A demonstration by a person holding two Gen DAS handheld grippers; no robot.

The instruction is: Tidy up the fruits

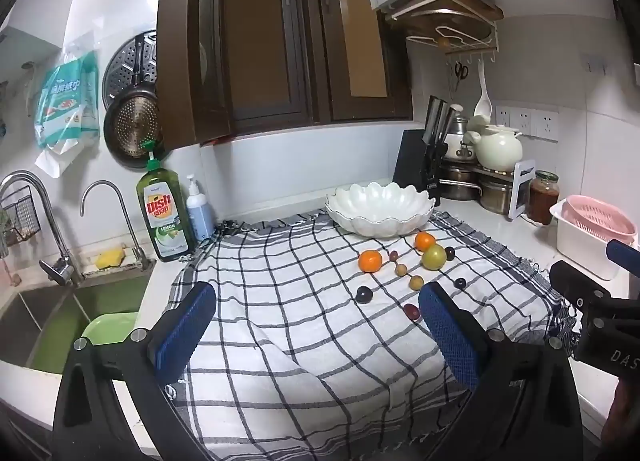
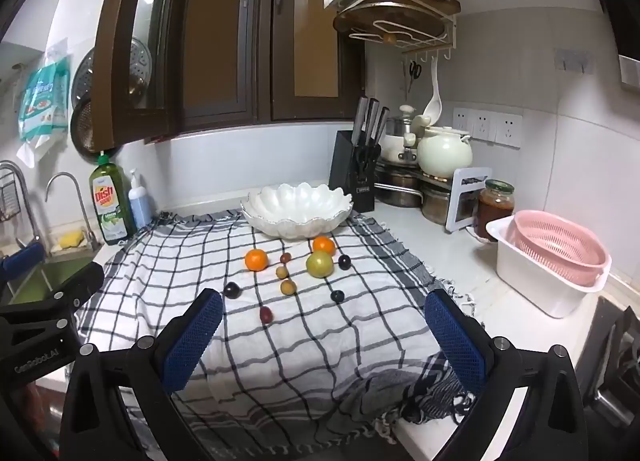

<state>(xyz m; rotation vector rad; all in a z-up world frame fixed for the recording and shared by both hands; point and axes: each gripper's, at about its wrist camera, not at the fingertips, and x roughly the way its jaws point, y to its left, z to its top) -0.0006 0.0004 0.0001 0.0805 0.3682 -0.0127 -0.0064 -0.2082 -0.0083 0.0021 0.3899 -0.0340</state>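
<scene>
Both grippers hovering wide apart, holding nothing; fruits (image 2: 288, 273) lying dead ahead of right gripper (image 2: 322, 335), right of left gripper (image 1: 316, 331), white bowl (image 2: 298, 213) sitting just behind.

A white scalloped bowl (image 2: 297, 210) stood upright and empty at the far edge of the checked cloth (image 2: 280, 349). Nearer, loose on the cloth, lay two oranges (image 2: 256, 259) (image 2: 323, 245), one left and one right, with a yellow-green round fruit (image 2: 319, 264) just beside the right orange. Seven small fruits (tan, dark purple and reddish) (image 2: 287, 287) were scattered around them, none touching the bowl.
</scene>
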